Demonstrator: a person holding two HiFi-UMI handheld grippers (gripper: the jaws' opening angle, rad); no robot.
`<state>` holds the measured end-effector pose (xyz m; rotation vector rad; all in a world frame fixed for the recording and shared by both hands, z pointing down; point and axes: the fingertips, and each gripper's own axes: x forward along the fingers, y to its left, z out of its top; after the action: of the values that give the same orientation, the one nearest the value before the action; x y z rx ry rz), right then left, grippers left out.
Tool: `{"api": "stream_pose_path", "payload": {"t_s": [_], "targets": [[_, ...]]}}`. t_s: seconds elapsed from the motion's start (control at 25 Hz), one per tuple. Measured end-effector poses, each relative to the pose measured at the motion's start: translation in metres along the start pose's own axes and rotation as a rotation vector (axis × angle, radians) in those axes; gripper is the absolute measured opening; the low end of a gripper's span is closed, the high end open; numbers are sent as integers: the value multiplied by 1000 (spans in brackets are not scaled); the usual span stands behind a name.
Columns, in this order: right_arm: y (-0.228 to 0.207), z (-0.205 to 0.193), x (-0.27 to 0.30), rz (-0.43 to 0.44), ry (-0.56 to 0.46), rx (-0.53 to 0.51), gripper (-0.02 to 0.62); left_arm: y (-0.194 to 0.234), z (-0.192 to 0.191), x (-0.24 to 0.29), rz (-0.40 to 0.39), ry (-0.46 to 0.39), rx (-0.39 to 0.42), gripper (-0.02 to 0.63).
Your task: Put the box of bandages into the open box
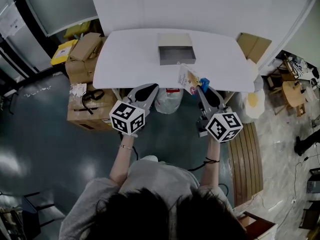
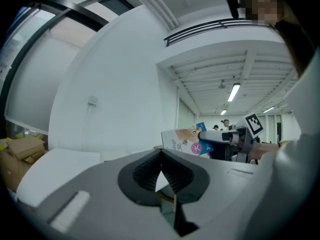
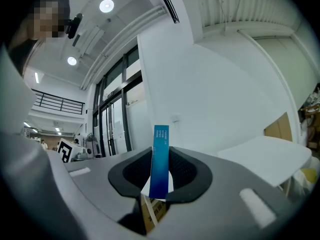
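Only the narrow blue edge of the bandage box (image 3: 161, 154) shows in the right gripper view. Its lower end is hidden behind the jaws, and its print is too small to read in any view. In the head view the inside of the open box (image 1: 176, 54) lies in shadow, so what it holds cannot be told. The cardboard boxes (image 1: 86, 59) to the left are partly cut off by the table (image 1: 130, 59), and a white bag (image 1: 168, 100) is half hidden under its near edge.

The right claw (image 1: 201, 87) is clenched on the bandage box, its jaws a little apart with the pads pressing on the two broad faces. The bandage box stands on edge between them and juts out past the tips toward the far left. The left claw (image 2: 161, 154) has its jaws together at the tips and nothing between them.

The bandage box is over the near edge of the table, right of centre; whether it touches the top cannot be told. The open box sits on the far middle of the table, apart from the bandage box and to its far left. The left claw hangs near the table's near edge, left of the right claw, apart from both boxes.
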<state>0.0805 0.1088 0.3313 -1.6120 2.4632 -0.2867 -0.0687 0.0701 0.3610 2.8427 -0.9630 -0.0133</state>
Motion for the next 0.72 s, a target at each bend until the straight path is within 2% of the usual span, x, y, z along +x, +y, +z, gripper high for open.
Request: {"api": "stream_pose_path", "payload": {"t_s": [0.36, 0.72], "targets": [[-15, -4, 21, 33, 25, 34, 100, 15, -5, 14, 32, 8, -22, -2], [-36, -8, 56, 21, 25, 52, 98, 48, -7, 45, 20, 11, -38, -2]]}}
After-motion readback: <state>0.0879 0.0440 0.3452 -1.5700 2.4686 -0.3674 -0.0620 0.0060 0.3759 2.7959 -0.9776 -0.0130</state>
